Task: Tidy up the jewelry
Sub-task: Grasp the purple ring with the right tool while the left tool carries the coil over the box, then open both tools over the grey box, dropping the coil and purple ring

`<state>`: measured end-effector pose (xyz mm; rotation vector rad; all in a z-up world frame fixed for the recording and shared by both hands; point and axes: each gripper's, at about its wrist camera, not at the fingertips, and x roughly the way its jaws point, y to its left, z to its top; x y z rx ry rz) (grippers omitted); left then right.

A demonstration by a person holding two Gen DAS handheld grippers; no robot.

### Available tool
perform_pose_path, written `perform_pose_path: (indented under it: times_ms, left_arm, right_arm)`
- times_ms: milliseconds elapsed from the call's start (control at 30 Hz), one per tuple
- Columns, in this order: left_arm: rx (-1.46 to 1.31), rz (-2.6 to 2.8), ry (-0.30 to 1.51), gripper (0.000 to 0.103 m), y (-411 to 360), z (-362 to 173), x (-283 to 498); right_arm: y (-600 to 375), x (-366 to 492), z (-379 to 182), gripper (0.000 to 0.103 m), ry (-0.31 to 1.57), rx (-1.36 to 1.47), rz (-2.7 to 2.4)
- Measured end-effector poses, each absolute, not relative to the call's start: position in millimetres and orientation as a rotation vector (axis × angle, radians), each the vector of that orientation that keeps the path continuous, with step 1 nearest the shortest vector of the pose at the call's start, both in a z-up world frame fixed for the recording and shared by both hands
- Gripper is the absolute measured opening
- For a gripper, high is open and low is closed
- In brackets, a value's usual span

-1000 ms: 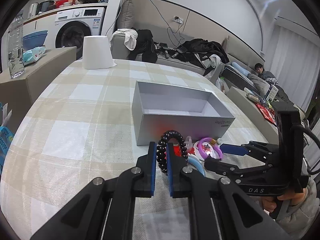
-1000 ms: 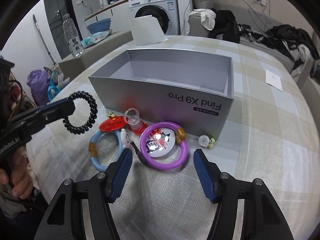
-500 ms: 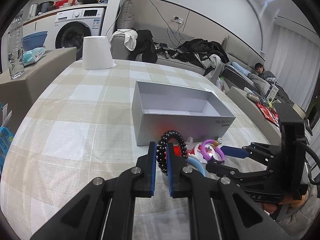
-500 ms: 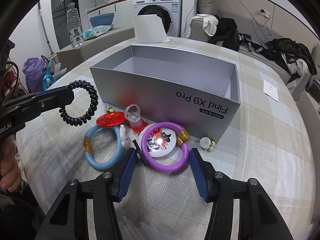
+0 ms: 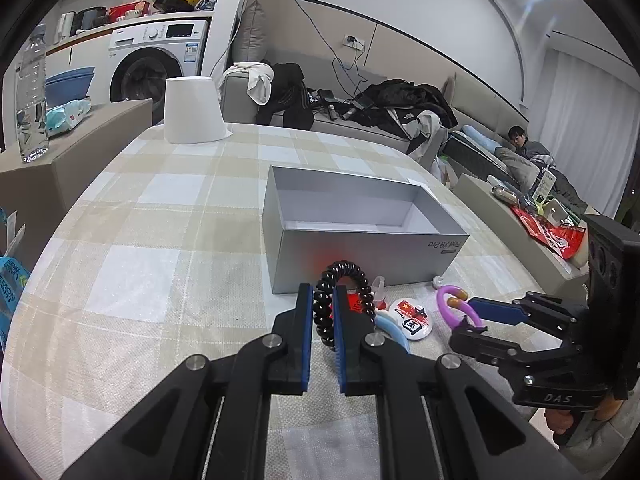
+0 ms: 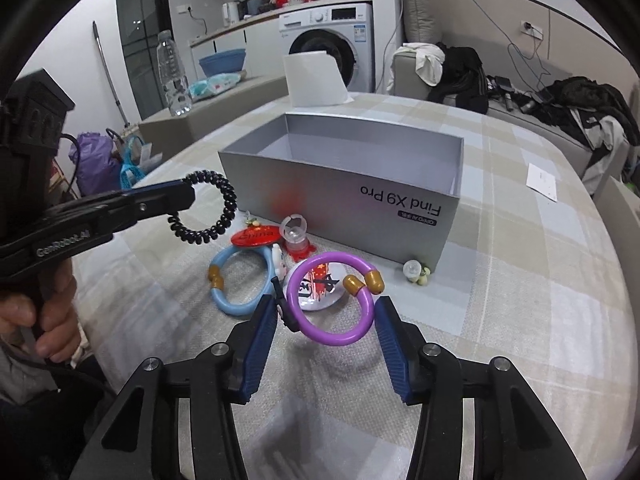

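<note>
- Your left gripper is clamped on the black coil hair tie, held above the cloth just short of the grey box.
- Your right gripper has just been closing around the purple bracelet, which looks tilted up between the jaws; whether both pads press it I cannot tell.
- The box lies straight ahead of both grippers, its long side facing you.
</note>
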<state>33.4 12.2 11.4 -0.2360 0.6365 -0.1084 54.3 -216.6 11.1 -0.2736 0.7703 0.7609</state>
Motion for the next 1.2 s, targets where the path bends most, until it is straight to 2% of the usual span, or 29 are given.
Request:
perform_pose_path:
  times_ms: [800,1200]
  left_arm:
    - [-0.23,-0.08,0.532,0.005,14,46,57]
    - [-0.204,-0.053,0.579,0.005,6,26,96]
  right_arm:
    - [-227,91,59,0.049,0.649,-0.075,0.761]
    - [-215,126,50,0.049,0.666,-0.042,0.739]
